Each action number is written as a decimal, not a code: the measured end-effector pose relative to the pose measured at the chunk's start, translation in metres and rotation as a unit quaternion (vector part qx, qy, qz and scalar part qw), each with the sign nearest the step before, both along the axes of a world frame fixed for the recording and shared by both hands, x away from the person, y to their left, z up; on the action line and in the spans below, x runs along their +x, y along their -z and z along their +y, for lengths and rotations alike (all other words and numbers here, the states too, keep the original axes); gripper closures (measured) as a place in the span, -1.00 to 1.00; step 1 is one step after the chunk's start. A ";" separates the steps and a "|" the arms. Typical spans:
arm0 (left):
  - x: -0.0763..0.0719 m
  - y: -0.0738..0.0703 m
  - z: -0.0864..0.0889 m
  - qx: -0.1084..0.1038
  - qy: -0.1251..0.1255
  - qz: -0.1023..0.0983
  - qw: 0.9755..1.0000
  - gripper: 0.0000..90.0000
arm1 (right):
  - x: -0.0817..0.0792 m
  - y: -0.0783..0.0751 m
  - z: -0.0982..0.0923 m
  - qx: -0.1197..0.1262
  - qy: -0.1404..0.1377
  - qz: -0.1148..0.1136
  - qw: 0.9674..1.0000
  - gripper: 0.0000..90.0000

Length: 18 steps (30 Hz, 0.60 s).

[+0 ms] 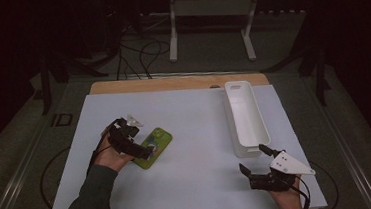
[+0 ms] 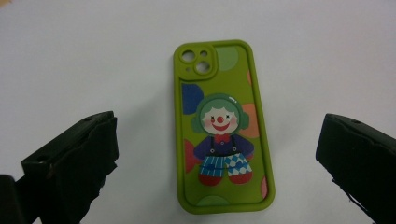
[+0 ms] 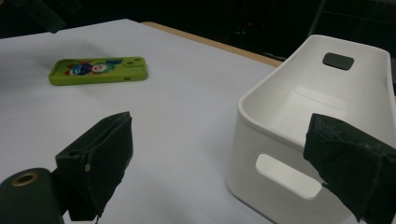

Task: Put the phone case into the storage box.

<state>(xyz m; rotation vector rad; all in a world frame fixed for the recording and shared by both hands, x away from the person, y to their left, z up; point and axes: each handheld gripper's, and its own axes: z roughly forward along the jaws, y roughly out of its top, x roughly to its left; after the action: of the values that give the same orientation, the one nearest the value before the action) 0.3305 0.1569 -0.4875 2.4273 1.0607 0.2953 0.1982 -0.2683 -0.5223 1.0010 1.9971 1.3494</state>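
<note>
Right gripper: jaws spread wide, holding nothing, just beside the near end of the bin.
Left gripper: jaws wide apart, straddling the phone, not yet touching it.
Phone: flat on the white table, left of centre, clown side up, well apart from the bin.
Grasp advice: lower squarely, centre the long edges between the jaws, then close gently.
Bin: empty, at the table's right side.
</note>
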 end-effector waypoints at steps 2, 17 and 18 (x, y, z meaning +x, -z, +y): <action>0.001 0.001 -0.001 0.006 0.002 0.007 1.000 -1.00 | 0.000 0.000 0.000 -0.001 0.001 -0.001 1.000 -0.82; 0.007 0.013 -0.009 0.025 0.004 0.030 0.999 -1.00 | -0.002 0.000 -0.001 0.000 0.006 -0.005 1.000 -0.82; 0.007 0.013 -0.009 0.027 0.004 0.029 0.999 -1.00 | -0.002 0.000 -0.001 0.001 0.006 -0.005 1.000 -0.82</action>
<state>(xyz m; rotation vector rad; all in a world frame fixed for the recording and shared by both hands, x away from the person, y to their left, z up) 0.3378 0.1475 -0.5008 2.5011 1.0821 0.2546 0.1964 -0.2692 -0.5220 1.0034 1.9787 1.3474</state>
